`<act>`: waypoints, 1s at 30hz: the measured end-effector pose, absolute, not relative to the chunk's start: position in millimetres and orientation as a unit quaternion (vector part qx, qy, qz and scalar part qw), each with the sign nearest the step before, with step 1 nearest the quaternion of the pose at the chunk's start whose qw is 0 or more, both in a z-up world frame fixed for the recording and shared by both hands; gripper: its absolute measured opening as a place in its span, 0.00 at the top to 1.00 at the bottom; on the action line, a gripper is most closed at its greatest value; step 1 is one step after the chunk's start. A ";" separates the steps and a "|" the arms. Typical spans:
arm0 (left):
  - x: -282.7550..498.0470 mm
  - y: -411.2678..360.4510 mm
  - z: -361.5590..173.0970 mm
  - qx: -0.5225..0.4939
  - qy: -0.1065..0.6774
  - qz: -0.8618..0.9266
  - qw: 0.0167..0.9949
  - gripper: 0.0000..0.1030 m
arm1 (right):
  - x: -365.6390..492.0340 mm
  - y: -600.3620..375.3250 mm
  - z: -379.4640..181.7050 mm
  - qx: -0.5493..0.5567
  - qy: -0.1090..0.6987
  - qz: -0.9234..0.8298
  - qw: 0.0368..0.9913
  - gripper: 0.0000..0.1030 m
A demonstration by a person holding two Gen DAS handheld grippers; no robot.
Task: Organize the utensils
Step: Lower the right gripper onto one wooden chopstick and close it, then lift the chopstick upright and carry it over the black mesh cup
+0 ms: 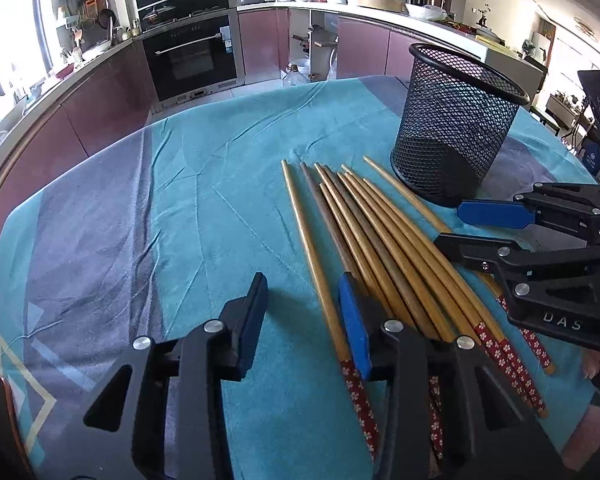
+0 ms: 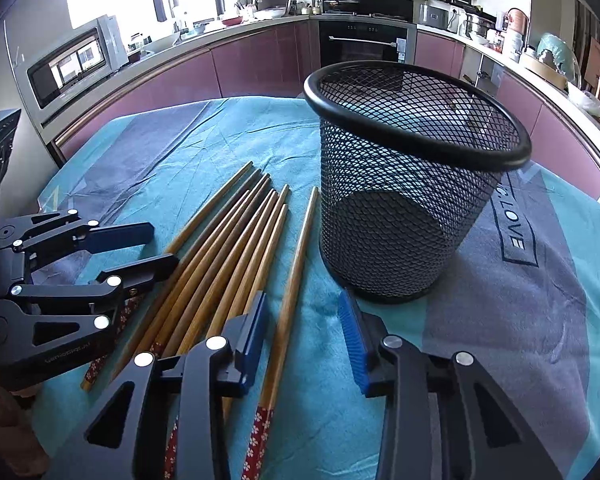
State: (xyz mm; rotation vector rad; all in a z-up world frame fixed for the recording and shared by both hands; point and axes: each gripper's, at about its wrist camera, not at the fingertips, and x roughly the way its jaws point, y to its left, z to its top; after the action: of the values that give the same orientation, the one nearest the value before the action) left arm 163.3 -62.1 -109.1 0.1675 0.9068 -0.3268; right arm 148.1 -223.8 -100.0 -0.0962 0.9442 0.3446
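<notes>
- Chopsticks [image 2: 236, 248] lay fanned mid-tabletop, long axes running toward the far edge, just left of the upright mesh holder [image 2: 404, 200].
- Right gripper [image 2: 304, 340] jaws open, straddling the rightmost stick; nearer arm.
- Left gripper [image 1: 304, 320] jaws open, empty.

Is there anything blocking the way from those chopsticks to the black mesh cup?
Nothing visible. The chopsticks lie flat beside the mesh cup, only bare tablecloth between them. The cup's mouth is open, and looks empty.
</notes>
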 end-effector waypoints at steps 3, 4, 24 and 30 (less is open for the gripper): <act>170.6 -62.6 -108.4 0.070 0.440 -0.159 0.881 0.73 | 150.7 -226.7 -99.7 -0.035 0.453 0.170 0.874 0.80; 173.1 -63.1 -108.0 0.067 0.442 -0.159 0.880 0.79 | 151.7 -228.4 -99.7 -0.027 0.455 0.173 0.873 0.87; 141.0 -35.9 -47.2 -0.022 0.387 -0.209 0.898 0.93 | 131.1 -258.0 -47.8 0.070 0.386 0.238 0.888 0.95; 125.5 -27.9 1.9 -0.047 0.337 -0.251 0.906 0.93 | 123.6 -265.2 -19.4 0.084 0.339 0.254 0.902 0.95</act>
State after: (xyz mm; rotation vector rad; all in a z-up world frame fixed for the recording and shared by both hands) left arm 125.5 -27.9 1.9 -0.0978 0.6960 -0.5176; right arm 123.6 -265.2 -19.4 0.1738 0.7019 0.5262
